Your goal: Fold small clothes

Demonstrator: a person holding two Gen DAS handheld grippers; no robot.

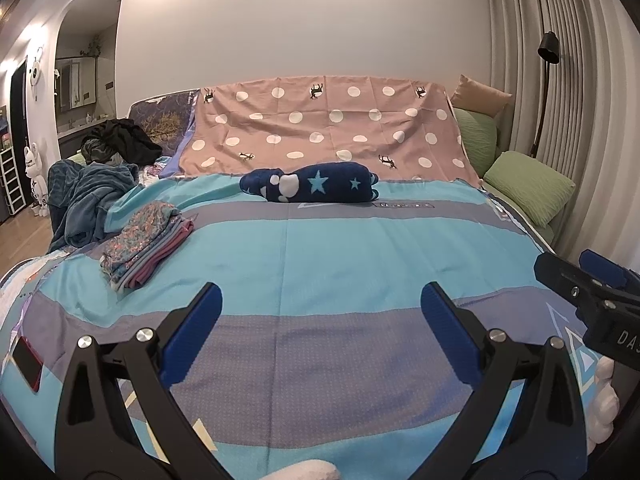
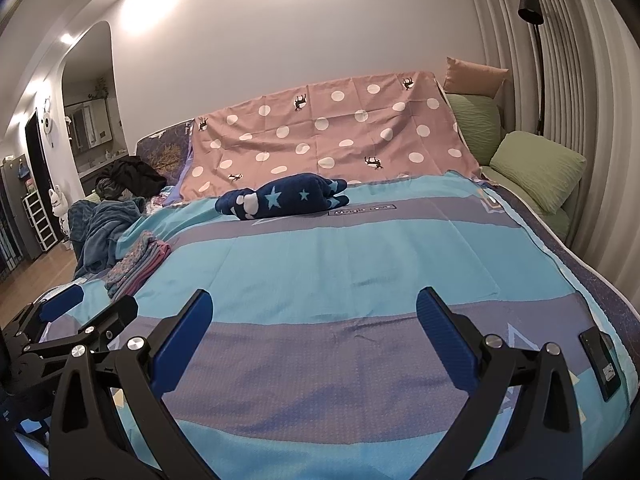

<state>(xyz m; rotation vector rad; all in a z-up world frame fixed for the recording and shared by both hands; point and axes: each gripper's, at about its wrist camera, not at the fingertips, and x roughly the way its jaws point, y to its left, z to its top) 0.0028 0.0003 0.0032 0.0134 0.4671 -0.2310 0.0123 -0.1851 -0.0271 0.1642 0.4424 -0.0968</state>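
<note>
Both grippers hover over a blue striped bed (image 1: 320, 248), fingers spread wide and empty: left gripper (image 1: 320, 312), right gripper (image 2: 314, 320); a navy starred garment (image 1: 316, 184) lies bundled at twelve o'clock, a folded pile (image 1: 144, 244) at ten; judged next: reach forward together, pinch the bundle's outer edges, draw it flat.
</note>
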